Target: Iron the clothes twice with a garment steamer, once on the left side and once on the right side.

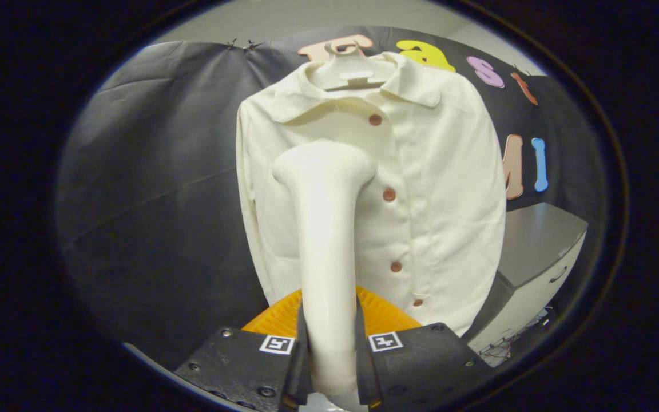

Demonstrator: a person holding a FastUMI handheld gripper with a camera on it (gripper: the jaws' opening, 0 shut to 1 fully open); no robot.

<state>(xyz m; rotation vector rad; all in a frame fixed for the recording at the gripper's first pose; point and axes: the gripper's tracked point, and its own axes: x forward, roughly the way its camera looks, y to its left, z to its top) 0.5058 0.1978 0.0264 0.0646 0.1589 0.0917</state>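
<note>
Clamping the handle of the garment steamer (325,240), the gripper (329,355) has both fingers pressed against the pale shaft, one on each side, with no gap showing between pad and plastic. Each finger carries a small square marker tag on its upper face, right beside the handle. The steamer stands nearly upright between the fingers and rises away from them, widening at the top into a rounded head (325,163).

That head lies over the front of the shirt (432,189), on the panel to the left of the button row as the camera sees it, about level with the gap between the first and second buttons. Whether the head actually touches the cloth cannot be told from this angle.

Just behind the fingers and low around the handle sits an orange ribbed piece (384,315), showing on both sides of the shaft; what it belongs to is unclear.

Beyond the steamer, the cream shirt hangs on a pale hanger (345,71) against the black cloth wall (152,171). Its collar is spread open, the front is buttoned, and four reddish-brown buttons (389,195) run down the placket, which sits just to the right of the steamer. Both sleeves hang down along the sides.

To the right of the shirt and lower down stands a white cabinet with a grey top (535,252), with a handle on its front face.
</note>
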